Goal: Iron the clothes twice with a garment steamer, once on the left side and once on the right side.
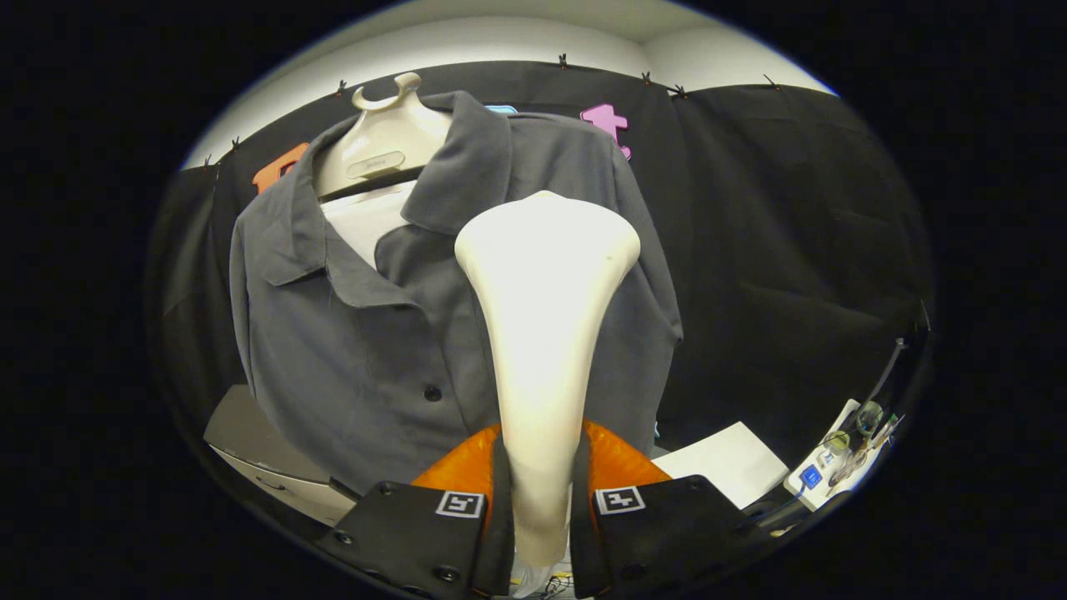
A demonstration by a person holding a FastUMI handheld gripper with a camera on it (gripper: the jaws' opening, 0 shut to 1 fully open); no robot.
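One dark grey, short-sleeved, collared cotton shirt (358, 333) hangs in front of you on a cream plastic hanger (379, 137), buttoned, with a white panel showing inside the open collar; it is the largest item and the thing you are to steam. Next, the cream-white, flared plastic garment steamer head (546, 275) stands upright just ahead of your fingers, its wide end level with the shirt's chest on the side nearer the sleeve. Whether it touches the cloth cannot be told. Your gripper (540, 508) is clamped on the steamer's narrow neck, one finger pressing each side. From this position you appear to be at the top of a pass; no sign shows which of the two passes it is, so count both sides as possibly outstanding. Beneath the shirt's hem sits a pale grey box (258, 450), lid down, contents hidden. Beside it lies a white sheet of paper (721, 462). Smallest, a white power strip (825, 471) carries plugs and cables.
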